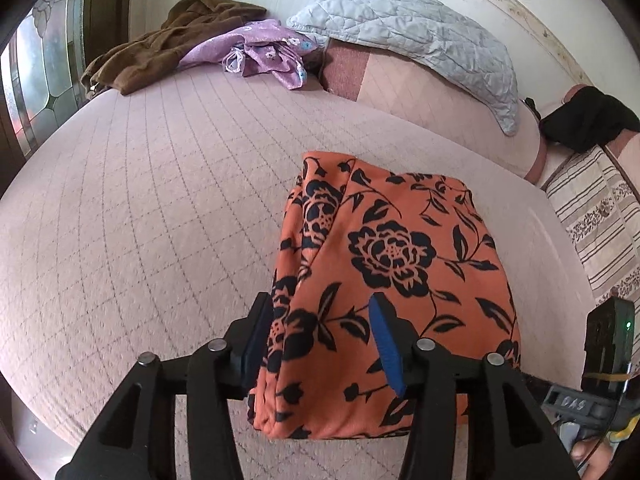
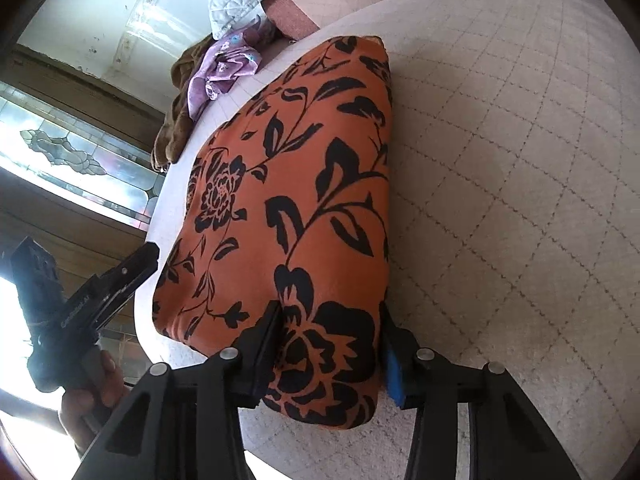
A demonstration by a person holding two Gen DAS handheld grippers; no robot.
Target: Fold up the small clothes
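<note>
Grippers: you hold two, one in each hand.
Left gripper [image 1: 320, 340]: its jaws stand apart over the near left corner of the folded cloth. The blue pad [image 1: 386, 348] lies above the top face and the dark one sits at the cloth's left side; no squeeze shows, so it reads as released.
Right gripper [image 2: 330, 340]: its jaws straddle the near end of the same cloth, one finger on top and the blue-padded one at the right edge. You cannot tell from this view whether the pads press on it.
Task garment: one orange cloth with black flowers [image 1: 384, 280], folded into a thick rectangle and lying flat near the front edge of the bed [image 1: 140, 220].
Other clothes: two loose pieces at the far end of the bed, one brown garment [image 1: 160, 48] and one purple flowered garment [image 1: 264, 48], touching each other in a heap.
Pillows: one grey quilted pillow [image 1: 404, 36], leaning on a pink bolster.
Black cloth [image 1: 588, 120]: one, at the far right.
Hands: one hand [image 2: 90, 396] shows in the right view, gripping the left tool's handle.
Containers: none in view; everything lies straight on the quilted cover.
</note>
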